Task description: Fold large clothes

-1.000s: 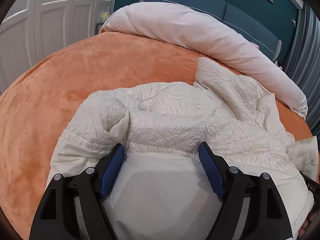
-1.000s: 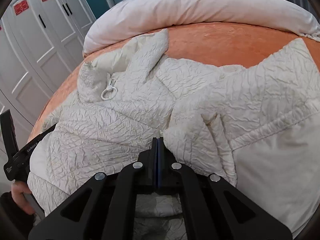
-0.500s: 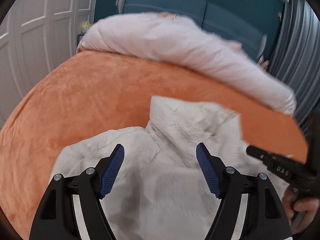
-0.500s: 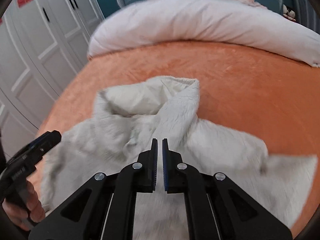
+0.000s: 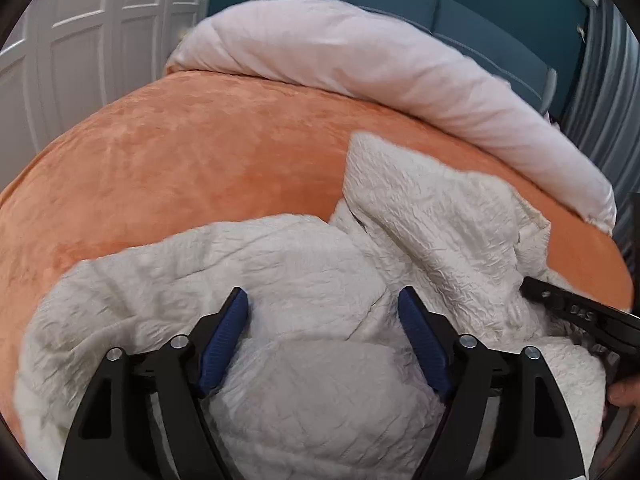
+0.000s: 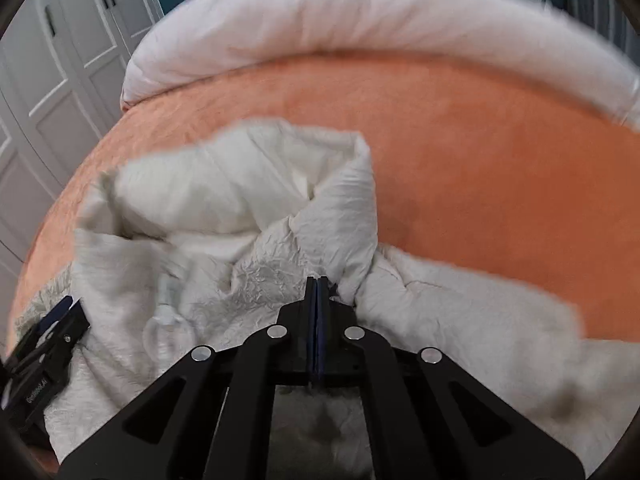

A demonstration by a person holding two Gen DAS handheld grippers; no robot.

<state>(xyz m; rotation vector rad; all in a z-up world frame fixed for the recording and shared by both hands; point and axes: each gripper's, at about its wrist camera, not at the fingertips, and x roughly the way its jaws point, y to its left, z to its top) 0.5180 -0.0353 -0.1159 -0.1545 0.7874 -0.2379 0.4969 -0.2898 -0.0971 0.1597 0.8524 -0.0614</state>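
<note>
Left gripper angles down, jaws wide over the cream jacket; right gripper, at 3 o'clock, pinches its fabric

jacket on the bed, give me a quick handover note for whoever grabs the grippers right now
Left gripper: jaws wide apart, a bulge of the cream jacket between the pads, which do not visibly press on it; they have closed a little over the last second.
Right gripper: shut, fabric bunched at the tips, so it looks pinched on the jacket, though the contact is hard to confirm.
Things: the jacket lies crumpled on the orange bedspread, near edge; a pale duvet is rolled along the far side.
Done: no neat fold visible.
Left: spread the jacket flat, fold sleeves in, fold the body.
</note>
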